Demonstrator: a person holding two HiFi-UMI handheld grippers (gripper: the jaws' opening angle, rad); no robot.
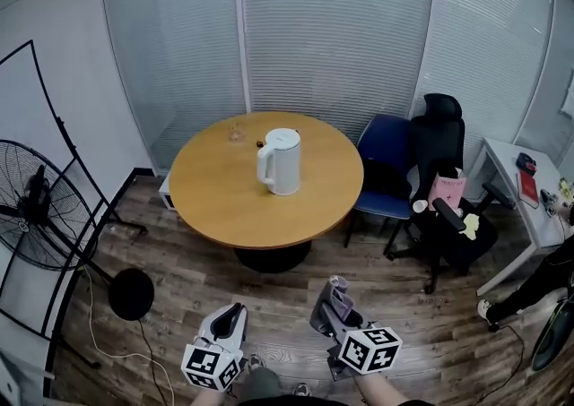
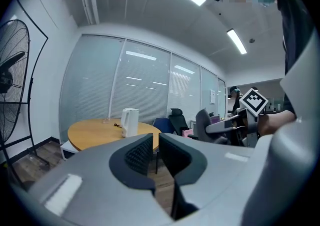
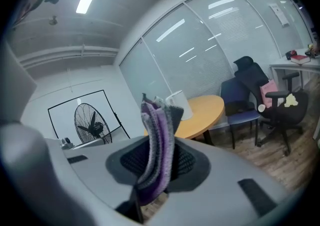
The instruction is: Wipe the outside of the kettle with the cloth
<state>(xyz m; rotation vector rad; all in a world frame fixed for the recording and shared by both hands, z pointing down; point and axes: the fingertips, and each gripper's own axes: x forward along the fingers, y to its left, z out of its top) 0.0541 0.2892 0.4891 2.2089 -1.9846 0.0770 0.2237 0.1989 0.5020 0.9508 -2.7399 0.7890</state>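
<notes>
Approach step; no wiping yet. Clenched in right gripper (image 3: 159, 162): folded purple-grey cloth (image 3: 156, 130). Closed, empty: left gripper (image 2: 155, 145). Well apart, upright on round wooden table (image 1: 215, 207): white plastic kettle (image 1: 280, 160). Next: cloth to kettle side.

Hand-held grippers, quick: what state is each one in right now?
Left hand-held gripper: closed, empty.
Right hand-held gripper: closed on a folded purple-and-grey cloth.

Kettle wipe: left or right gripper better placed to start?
Right. The right gripper is shut on the folded cloth, while the left gripper is shut with nothing between its jaws. Both are short of the table where the kettle stands, so distance likely doesn't decide it.
</notes>
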